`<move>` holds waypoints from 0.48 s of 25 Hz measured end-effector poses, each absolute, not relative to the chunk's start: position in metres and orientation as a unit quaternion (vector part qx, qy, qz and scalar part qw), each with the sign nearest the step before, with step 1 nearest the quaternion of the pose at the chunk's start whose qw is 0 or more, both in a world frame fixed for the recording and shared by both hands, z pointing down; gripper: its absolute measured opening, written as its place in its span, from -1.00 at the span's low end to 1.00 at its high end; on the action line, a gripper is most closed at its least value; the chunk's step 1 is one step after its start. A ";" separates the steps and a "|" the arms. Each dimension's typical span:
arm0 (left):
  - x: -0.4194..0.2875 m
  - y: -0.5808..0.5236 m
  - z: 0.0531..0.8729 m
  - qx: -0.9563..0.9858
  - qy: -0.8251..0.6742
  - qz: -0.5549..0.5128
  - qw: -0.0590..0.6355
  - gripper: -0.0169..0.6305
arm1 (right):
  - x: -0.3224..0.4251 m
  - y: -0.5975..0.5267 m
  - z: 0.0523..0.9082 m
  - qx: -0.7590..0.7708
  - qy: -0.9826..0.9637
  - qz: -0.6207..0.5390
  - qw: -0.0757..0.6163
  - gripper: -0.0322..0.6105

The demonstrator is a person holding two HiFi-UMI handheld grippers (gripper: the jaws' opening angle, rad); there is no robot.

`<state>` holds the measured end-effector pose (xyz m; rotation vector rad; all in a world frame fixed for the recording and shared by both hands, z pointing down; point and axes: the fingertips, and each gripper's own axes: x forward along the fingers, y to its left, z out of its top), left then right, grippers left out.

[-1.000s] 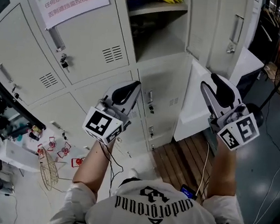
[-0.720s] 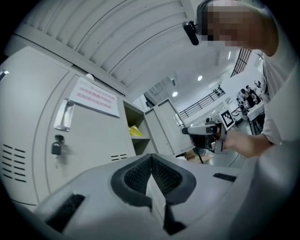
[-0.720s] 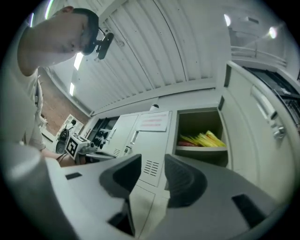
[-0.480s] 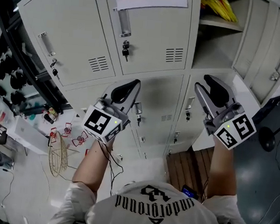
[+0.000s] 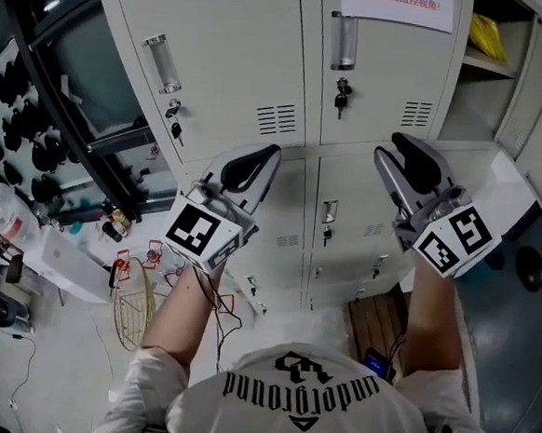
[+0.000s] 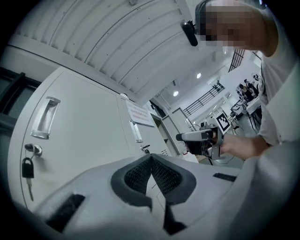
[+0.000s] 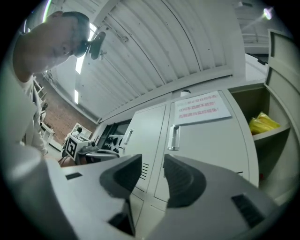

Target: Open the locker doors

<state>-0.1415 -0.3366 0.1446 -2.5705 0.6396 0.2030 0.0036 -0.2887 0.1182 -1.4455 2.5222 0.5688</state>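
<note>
Grey-white steel lockers (image 5: 353, 180) fill the head view. At far right, one upper compartment (image 5: 483, 78) already stands open, with a yellow bundle (image 5: 481, 36) on its shelf. The notice door (image 5: 385, 70) and the door left of it (image 5: 227, 67) are shut, with keys (image 5: 340, 95) hanging in the lock. The lower doors look shut too. Both grippers are held up before these doors and touch nothing: the left gripper (image 5: 264, 159) and the right gripper (image 5: 393, 153).

In the left gripper view, the pads are clenched together on nothing. The left door's handle (image 6: 44, 117) is well apart from them.

In the right gripper view, the jaws stand apart and have just been closing slightly, with nothing between them. The notice door's handle (image 7: 173, 137) lies beyond the gap.

I judge one locker done. At least the two upper doors remain, and no handle is grasped yet.
</note>
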 end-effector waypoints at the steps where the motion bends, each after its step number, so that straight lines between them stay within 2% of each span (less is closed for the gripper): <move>1: -0.148 -0.338 0.144 -0.940 0.230 0.075 0.241 -0.92 | -0.006 -0.292 0.118 -0.489 0.846 0.191 0.089 -0.43; 5: -0.163 -0.342 0.139 -0.942 0.216 0.081 0.245 -0.92 | -0.028 -0.306 0.114 -0.513 0.833 0.193 0.075 -0.43; 12: -0.161 -0.346 0.127 -0.944 0.196 0.091 0.250 -0.92 | -0.025 -0.351 0.100 -0.562 0.803 0.189 0.055 -0.42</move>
